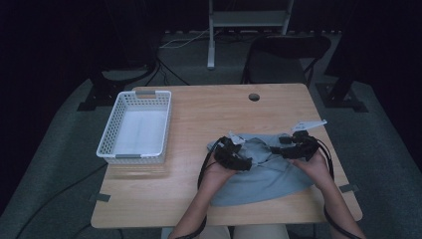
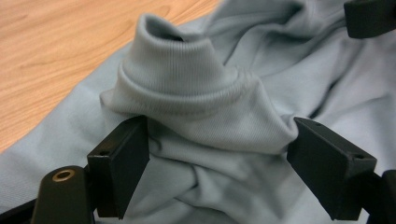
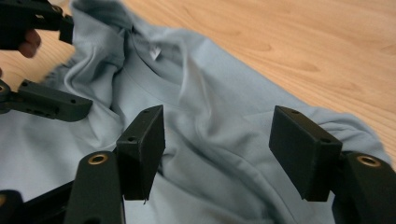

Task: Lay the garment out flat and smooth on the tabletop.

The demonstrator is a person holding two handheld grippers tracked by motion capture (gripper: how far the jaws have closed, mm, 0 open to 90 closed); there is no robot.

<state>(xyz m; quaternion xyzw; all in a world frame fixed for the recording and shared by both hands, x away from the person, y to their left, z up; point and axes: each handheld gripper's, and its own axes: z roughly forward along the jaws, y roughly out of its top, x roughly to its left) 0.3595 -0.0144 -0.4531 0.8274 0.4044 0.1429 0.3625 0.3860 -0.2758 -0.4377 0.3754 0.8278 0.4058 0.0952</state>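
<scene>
Hands and grippers cover the middle of the grey shirt [image 1: 268,174] in the high view. The chair [image 1: 286,50] behind sinks into darkness, its legs lost

grey-blue shirt [image 1: 268,172], white basket [image 1: 135,127], wood-tone table [image 1: 199,114]

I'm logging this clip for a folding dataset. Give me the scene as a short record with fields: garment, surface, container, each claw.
garment: crumpled light blue-grey cotton T-shirt, ribbed collar bunched upward, lying at the table's near right
surface: light wooden table
container: white perforated plastic basket, at the table's left, apart from the shirt
left claw: open, jaws astride the bunched collar, pads not pressing
right claw: open above the shirt's fabric, nothing gripped
</scene>
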